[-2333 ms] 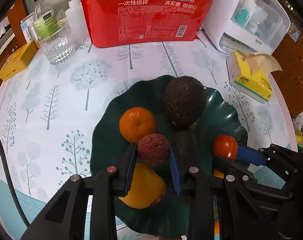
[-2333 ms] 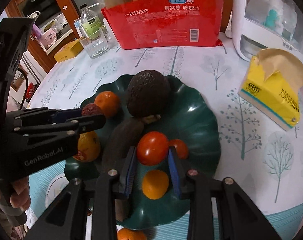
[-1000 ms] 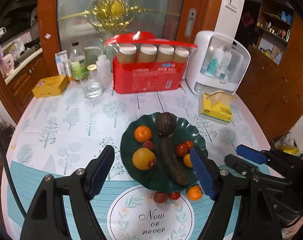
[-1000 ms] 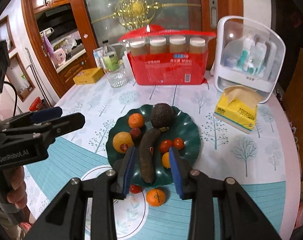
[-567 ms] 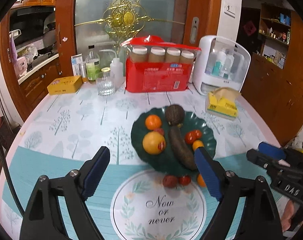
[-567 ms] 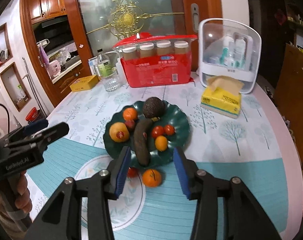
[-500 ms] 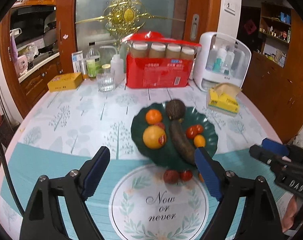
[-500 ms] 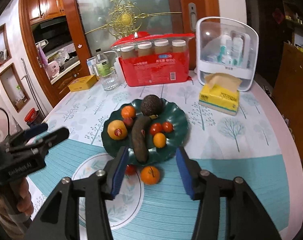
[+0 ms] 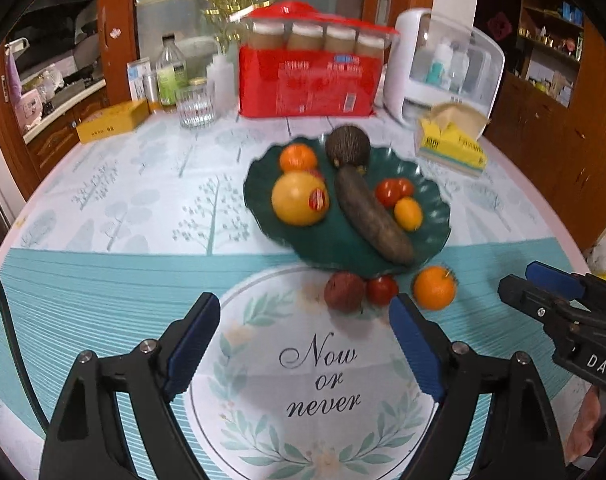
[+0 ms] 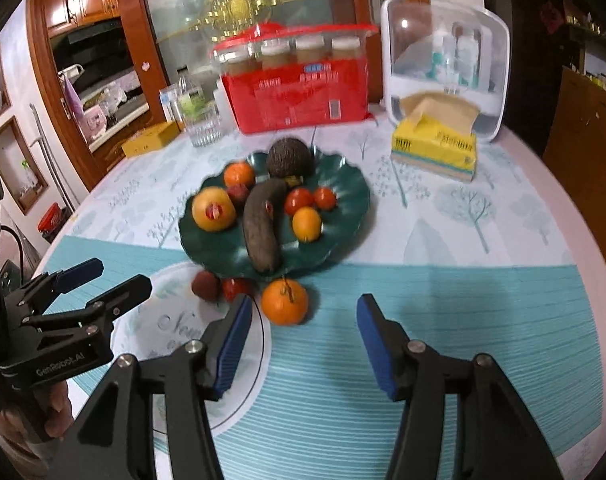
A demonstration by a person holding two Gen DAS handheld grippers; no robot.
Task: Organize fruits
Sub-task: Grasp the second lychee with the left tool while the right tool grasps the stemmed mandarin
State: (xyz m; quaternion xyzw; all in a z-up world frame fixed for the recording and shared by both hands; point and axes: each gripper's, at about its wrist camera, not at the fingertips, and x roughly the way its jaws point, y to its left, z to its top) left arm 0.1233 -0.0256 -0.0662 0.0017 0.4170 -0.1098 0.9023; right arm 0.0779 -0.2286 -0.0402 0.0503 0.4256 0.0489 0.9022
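A dark green wavy plate (image 9: 331,248) (image 10: 343,200) holds an avocado (image 9: 348,147), an orange, a yellow fruit with a sticker (image 9: 299,204), a long dark fruit (image 10: 263,228), two tomatoes and a small yellow-orange fruit. In front of the plate, on the round mat, lie a reddish-brown fruit (image 9: 344,291) (image 10: 205,286), a tomato (image 9: 382,290) (image 10: 237,287) and an orange (image 9: 434,288) (image 10: 283,301). My left gripper (image 9: 303,316) (image 10: 115,278) is open above the mat, short of the reddish-brown fruit. My right gripper (image 10: 303,308) (image 9: 521,278) is open, just short of the loose orange. Neither holds anything.
At the back stand a red pack of paper cups (image 9: 309,80), a white storage box (image 10: 443,64), a yellow tissue box (image 10: 435,146), a glass (image 9: 195,108), bottles and a flat yellow box (image 9: 111,122). The table's curved edge runs along the right (image 10: 583,208).
Both grippers let go of the fruits they held over the plate and drew back. Over the last second they sank toward the loose fruits, and the right jaws widened.
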